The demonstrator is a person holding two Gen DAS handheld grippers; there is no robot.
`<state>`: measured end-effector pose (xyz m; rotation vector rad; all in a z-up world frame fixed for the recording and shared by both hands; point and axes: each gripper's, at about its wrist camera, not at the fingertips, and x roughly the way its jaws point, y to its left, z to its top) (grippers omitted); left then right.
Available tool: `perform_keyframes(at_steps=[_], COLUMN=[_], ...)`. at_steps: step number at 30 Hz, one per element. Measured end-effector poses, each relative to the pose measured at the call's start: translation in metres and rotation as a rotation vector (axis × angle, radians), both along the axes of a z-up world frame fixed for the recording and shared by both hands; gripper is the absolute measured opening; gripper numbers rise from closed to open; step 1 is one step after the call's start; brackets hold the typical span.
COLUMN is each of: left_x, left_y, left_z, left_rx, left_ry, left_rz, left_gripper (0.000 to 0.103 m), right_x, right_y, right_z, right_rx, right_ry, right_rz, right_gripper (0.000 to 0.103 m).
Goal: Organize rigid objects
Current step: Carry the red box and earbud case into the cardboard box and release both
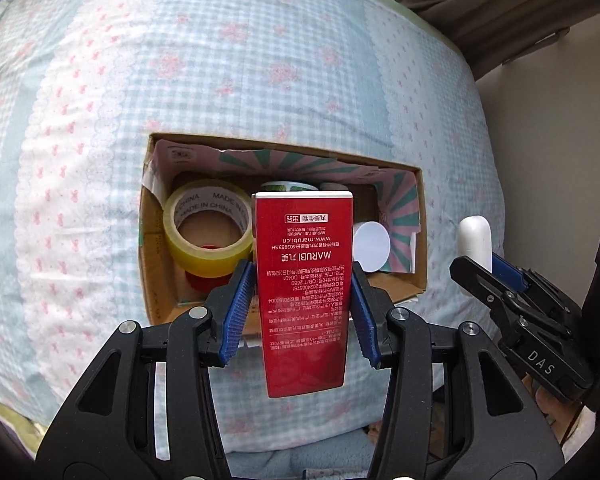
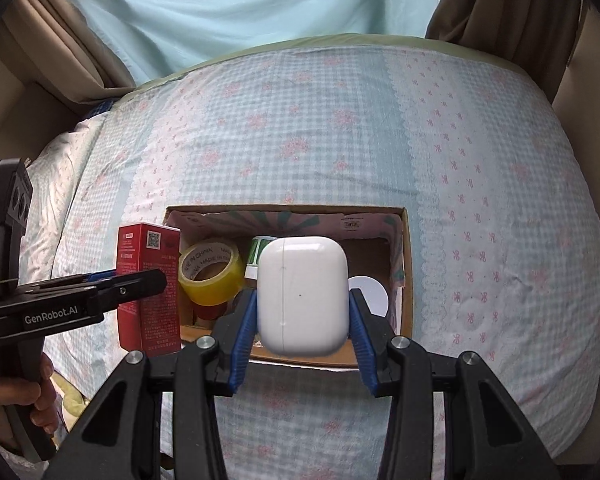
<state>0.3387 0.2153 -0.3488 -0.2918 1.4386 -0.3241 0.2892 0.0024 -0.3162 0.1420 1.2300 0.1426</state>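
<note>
My left gripper (image 1: pixel 303 280) is shut on a tall red carton (image 1: pixel 306 280) with white print, held above an open cardboard box (image 1: pixel 418 248) on the bed. My right gripper (image 2: pixel 302 300) is shut on a white earbud case (image 2: pixel 303 294), over the same cardboard box (image 2: pixel 407 272). Inside the box lie a yellow tape roll (image 1: pixel 206 232), a white round disc (image 1: pixel 372 246), a green-and-white container (image 2: pixel 258 254) and something red under the tape. The right gripper (image 1: pixel 496 280) with the white case (image 1: pixel 475 244) shows at the right of the left wrist view; the left gripper (image 2: pixel 156 280) with the red carton (image 2: pixel 148 288) shows at the left of the right wrist view.
The box rests on a blue-and-white checked bedspread (image 2: pixel 340 128) with pink flowers. Brown curtains (image 2: pixel 500 4) and a pale blue curtain (image 2: pixel 240 4) hang behind the bed. A hand (image 2: pixel 16 392) grips the left tool's handle. A beige wall (image 1: pixel 548 128) stands to the right.
</note>
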Motion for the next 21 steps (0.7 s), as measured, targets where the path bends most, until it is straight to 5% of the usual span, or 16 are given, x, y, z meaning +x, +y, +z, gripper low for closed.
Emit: perform_keyframes(at_steps=[11,21], left_x=[0.030,0.034], left_y=[-0.025,-0.067], left_z=[-0.065,-0.080], left_rx=[0.028,0.064], left_ry=[0.120,0.132], left_rz=[-0.034,-0.177], left_gripper=[0.043,0.044], right_x=[0.037,0.056], right_y=[-0.014,-0.028], right_z=[-0.069,-0.105], right_rx=[-0.003,0.079], right_ry=[0.115,0.183], right_rz=[-0.110,-0.182], right_gripper=[0.041,0.041])
